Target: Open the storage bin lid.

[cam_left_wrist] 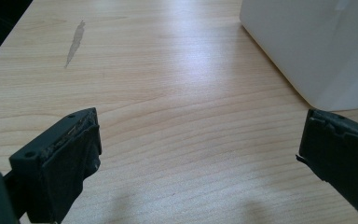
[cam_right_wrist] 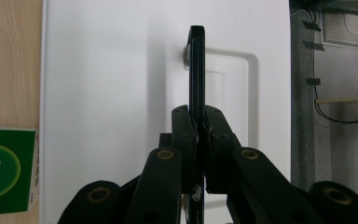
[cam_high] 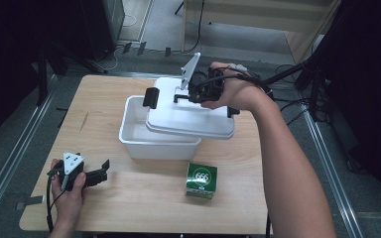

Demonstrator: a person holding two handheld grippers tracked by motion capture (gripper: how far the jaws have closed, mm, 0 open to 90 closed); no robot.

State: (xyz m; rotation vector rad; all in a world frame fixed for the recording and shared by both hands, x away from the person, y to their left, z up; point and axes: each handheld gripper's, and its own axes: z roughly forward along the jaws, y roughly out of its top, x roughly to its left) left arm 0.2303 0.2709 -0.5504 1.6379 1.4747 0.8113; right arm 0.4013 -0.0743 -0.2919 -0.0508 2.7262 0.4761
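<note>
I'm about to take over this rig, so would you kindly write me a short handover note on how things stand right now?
Right gripper: shut on the lid's black handle, holding the white lid tilted and askew over the white bin.
Left gripper: open, holding nothing, low over the table at the near left, beside the bin.
Green box: on the table in front of the bin, untouched.
Done: lid gripped by its handle.
Left: likely move the lid where it belongs; possibly deal with the green box.
</note>
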